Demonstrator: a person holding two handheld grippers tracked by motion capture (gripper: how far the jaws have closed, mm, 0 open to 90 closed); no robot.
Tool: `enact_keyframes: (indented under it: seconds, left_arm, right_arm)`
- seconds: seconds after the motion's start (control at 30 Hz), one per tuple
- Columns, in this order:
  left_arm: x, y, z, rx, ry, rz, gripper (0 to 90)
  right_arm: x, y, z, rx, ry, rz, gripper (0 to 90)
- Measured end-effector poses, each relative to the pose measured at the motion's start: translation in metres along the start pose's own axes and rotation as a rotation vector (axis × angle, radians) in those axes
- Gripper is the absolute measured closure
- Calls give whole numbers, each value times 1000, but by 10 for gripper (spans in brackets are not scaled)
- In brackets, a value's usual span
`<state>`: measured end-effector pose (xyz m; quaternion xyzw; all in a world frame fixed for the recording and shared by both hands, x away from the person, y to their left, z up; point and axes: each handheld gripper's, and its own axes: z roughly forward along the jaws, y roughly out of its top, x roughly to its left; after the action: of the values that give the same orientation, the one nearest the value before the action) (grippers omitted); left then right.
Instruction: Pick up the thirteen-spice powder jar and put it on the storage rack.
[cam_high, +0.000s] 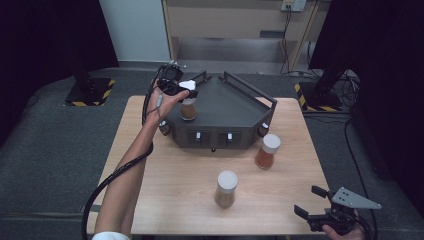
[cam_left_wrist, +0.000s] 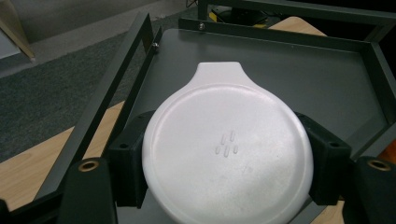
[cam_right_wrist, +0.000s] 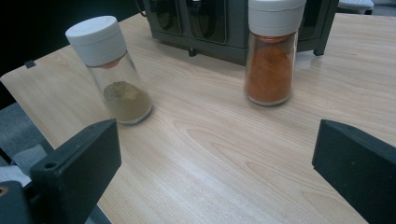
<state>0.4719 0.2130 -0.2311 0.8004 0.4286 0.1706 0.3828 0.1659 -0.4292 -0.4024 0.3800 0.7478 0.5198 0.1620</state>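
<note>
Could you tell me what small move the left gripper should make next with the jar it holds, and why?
Probably open the jaws and lift straight up. The left gripper is clamped on the white lid of the brown spice jar, which appears to stand upright on the dark tray, so it looks placed. Two more jars wait on the table.

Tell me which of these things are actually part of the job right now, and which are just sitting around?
In the job:
- left gripper, closed on the white lid of a brown spice jar
- dark rack on which that jar stands

Sitting around:
- orange spice jar on the table
- tan spice jar
- right gripper, open, away from the jars
</note>
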Motion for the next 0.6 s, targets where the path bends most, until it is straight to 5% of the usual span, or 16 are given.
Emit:
enact_keyframes:
  seconds: [0.53,0.6]
  left_arm:
    - [1,-3,1,-15,-6,-1,293]
    - [0,-4,2,-22,-5,-20,232]
  right_arm:
    - [-1,0,1,-1,6,3,21]
    - [-1,0,1,-1,7,0,21]
